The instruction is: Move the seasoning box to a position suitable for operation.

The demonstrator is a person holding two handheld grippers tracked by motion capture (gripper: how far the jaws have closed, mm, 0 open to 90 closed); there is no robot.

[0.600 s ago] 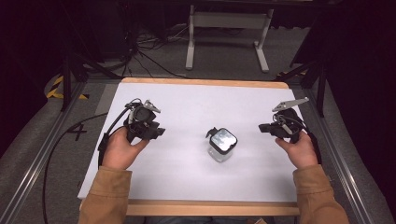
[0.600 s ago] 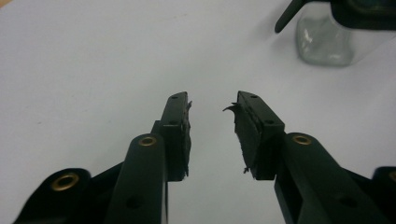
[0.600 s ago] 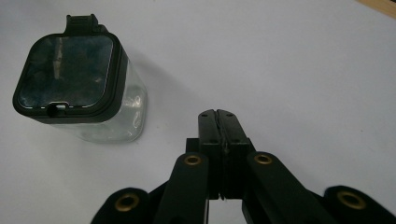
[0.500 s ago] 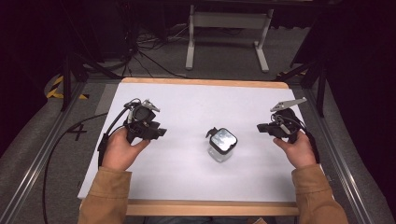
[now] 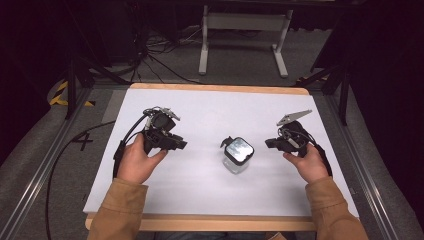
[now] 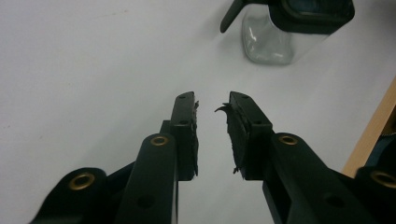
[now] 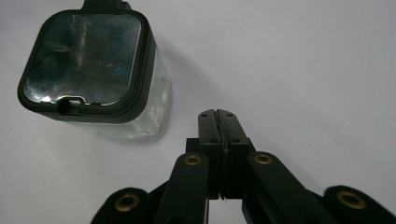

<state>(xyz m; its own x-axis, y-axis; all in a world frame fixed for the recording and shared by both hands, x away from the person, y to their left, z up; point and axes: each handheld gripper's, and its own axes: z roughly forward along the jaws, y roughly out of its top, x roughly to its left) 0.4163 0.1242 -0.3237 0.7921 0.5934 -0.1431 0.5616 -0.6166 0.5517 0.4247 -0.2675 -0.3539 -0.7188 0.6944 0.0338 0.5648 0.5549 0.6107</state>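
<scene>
A small clear glass jar (image 5: 237, 155) with a black square lid and a side latch stands upright in the middle of the white table sheet (image 5: 200, 115). My left gripper (image 5: 181, 145) is held to the jar's left, pointing toward it, with its jaws apart and nothing between them. In the left gripper view the gap (image 6: 212, 100) is plain and the jar (image 6: 271, 42) lies ahead, apart from the jaws. My right gripper (image 5: 269, 143) is held to the jar's right. Its jaws (image 7: 217, 114) are pressed together with nothing in them, just short of the jar (image 7: 93, 70).
A wooden table edge (image 5: 200, 222) runs along the near side. A cable (image 5: 55, 165) trails off the table's left side to the floor. Behind the table stands a grey metal stand (image 5: 242, 30), with more cables (image 5: 150, 55) on the floor.
Both hands have drifted slightly inward toward the jar. The jar has not moved.
</scene>
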